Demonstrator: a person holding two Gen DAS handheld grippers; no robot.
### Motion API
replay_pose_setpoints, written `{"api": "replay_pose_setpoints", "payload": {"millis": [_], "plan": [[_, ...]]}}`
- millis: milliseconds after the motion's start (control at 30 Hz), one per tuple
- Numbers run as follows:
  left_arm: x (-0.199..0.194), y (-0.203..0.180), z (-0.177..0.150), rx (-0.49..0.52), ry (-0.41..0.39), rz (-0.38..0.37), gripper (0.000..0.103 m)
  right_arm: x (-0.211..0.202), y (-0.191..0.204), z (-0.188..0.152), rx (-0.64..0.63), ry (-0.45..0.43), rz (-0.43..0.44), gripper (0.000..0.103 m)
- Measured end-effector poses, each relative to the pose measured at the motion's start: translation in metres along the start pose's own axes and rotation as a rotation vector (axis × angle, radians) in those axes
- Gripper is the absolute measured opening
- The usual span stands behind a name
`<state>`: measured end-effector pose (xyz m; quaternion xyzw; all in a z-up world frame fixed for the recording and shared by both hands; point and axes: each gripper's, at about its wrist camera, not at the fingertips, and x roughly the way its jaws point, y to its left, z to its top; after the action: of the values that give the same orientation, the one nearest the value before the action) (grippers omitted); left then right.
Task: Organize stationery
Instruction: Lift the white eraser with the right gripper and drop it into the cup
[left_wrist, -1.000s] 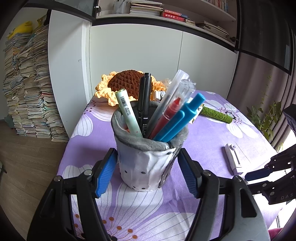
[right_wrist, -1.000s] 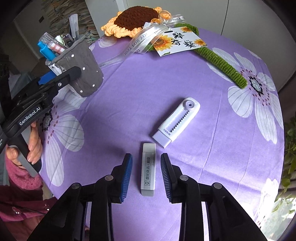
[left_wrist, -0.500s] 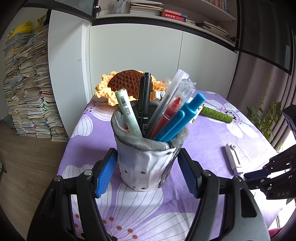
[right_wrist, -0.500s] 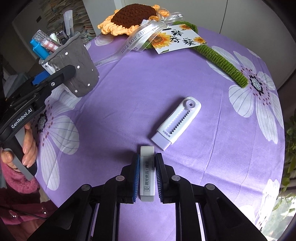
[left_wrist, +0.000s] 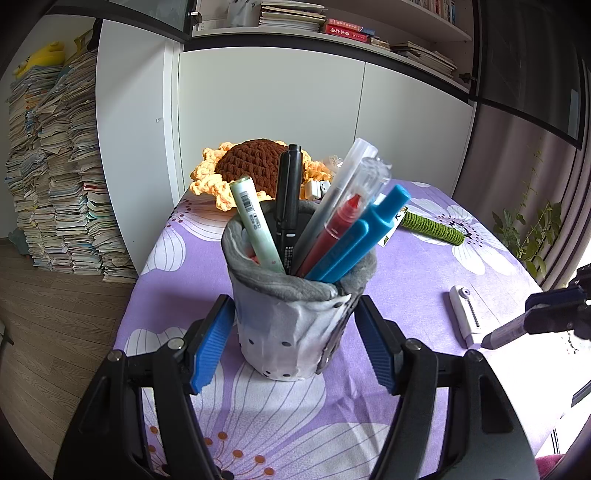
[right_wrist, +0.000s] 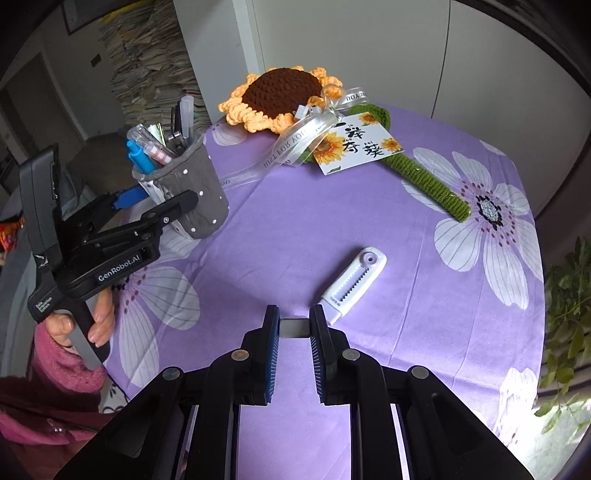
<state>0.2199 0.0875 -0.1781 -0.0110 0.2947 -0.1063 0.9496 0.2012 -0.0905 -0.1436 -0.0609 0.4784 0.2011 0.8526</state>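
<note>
A grey fabric pen holder (left_wrist: 295, 314) full of pens and markers stands on the purple flowered tablecloth, and shows in the right wrist view (right_wrist: 188, 195) too. My left gripper (left_wrist: 295, 347) is open, its blue pads on either side of the holder, apart from it. My right gripper (right_wrist: 294, 328) is shut on a white eraser (right_wrist: 294, 328), lifted off the cloth and seen end-on. A white slide eraser case (right_wrist: 354, 284) lies just beyond it; it also shows in the left wrist view (left_wrist: 463, 314).
A crocheted sunflower (right_wrist: 284, 96) with green stem (right_wrist: 428, 184), ribbon and card (right_wrist: 354, 147) lies at the table's far side. White cabinets stand behind. Stacks of books (left_wrist: 55, 177) rise on the floor left of the table. A plant (right_wrist: 565, 295) is at the right.
My right gripper closed on the white eraser and lifted it off the cloth, tilting it up. My left gripper and the pen holder have not moved.
</note>
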Motion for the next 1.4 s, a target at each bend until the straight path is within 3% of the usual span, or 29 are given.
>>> {"api": "replay_pose_setpoints", "payload": {"millis": [333,533,867,1400], "plan": [[0.0,0.0,0.0,0.0,0.0,0.0,0.068,-0.064,0.039,0.067,-0.127,-0.271,0.076,0.017],[0.0,0.0,0.001,0.0,0.0,0.0,0.068,-0.059,0.065,0.107,-0.165,-0.319,0.208,0.017],[0.0,0.0,0.001,0.0,0.001,0.0,0.067,-0.017,0.087,0.138,-0.199,-0.238,0.299,0.017],[0.0,0.0,0.001,-0.001,0.001,-0.001,0.067,0.036,0.09,0.14,-0.196,-0.044,0.317,0.018]]}}
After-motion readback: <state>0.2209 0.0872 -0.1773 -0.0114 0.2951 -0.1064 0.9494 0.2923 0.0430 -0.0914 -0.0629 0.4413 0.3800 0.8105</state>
